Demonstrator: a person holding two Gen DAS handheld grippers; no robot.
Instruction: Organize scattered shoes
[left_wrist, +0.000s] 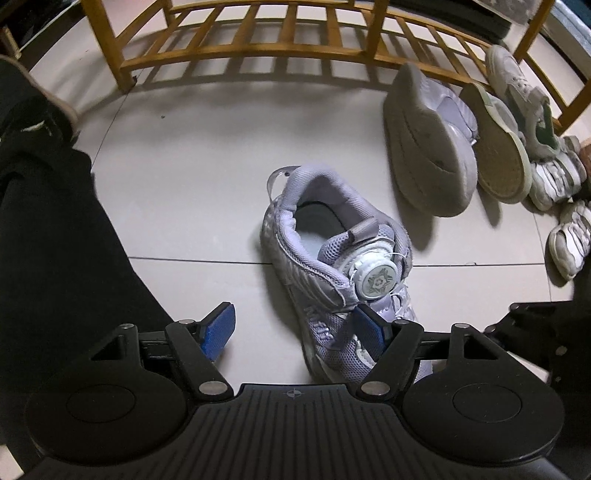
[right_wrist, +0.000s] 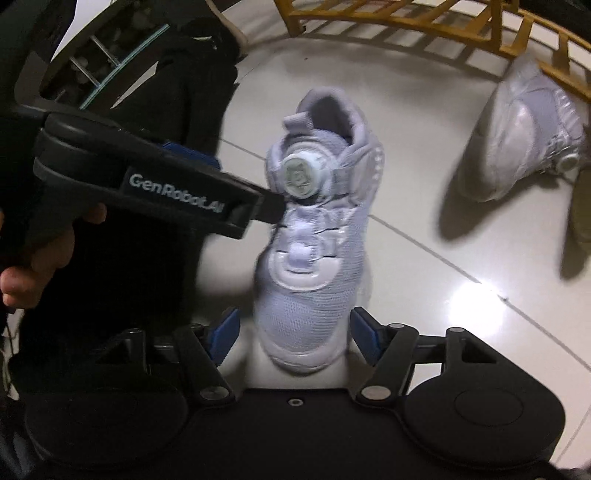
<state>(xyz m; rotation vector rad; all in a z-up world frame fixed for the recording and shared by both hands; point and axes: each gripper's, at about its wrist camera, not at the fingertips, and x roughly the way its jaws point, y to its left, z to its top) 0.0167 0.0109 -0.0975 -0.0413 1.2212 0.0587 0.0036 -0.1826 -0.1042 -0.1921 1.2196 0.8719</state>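
Note:
A lavender sneaker (left_wrist: 332, 266) with a round lacing dial stands upright on the pale tiled floor. My left gripper (left_wrist: 295, 329) is open just above it. Its right pad (left_wrist: 369, 328) lies over the shoe's side near the toe, and its left pad (left_wrist: 219, 330) hangs over bare floor. In the right wrist view the same sneaker (right_wrist: 314, 258) points its toe toward me, between the pads of my open right gripper (right_wrist: 295, 332), which do not seem to press it. The left gripper's black housing (right_wrist: 166, 184) reaches in beside the dial.
The matching lavender shoe (left_wrist: 428, 147) (right_wrist: 517, 129) lies on its side to the right. Beyond it are white and green sneakers (left_wrist: 517, 122) and further white shoes (left_wrist: 557, 173). A wooden slatted rack (left_wrist: 258, 37) stands behind. A person's dark trouser leg (left_wrist: 55, 221) fills the left.

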